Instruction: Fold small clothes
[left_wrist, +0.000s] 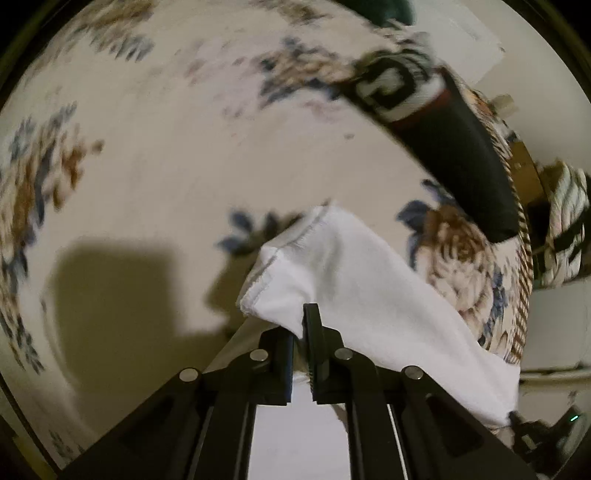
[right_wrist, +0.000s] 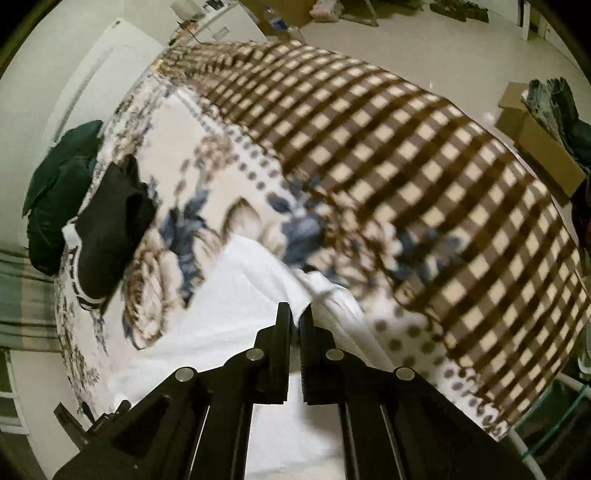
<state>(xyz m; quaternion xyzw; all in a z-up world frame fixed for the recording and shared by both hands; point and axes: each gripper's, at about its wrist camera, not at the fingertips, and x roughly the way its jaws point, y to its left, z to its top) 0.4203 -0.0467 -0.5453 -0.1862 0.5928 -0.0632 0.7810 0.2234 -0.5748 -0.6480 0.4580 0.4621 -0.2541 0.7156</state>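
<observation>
I have the white garment (left_wrist: 354, 273) pinched in both hands — left hand-held gripper (left_wrist: 301, 332) and right hand-held gripper (right_wrist: 295, 321) each clamped on an edge, lifted over the floral bedspread (left_wrist: 147, 166). Probably mid-fold — next, carry this edge across evenly and lay it flat.

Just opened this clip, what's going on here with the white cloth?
A person is folding a small white garment over a floral bedspread, using handheld tongs in each hand. The left tongs are pinched shut on one edge of it, and the right tongs are pinched shut on another part, so the cloth hangs between them. A black garment lies farther off on the bed.
</observation>
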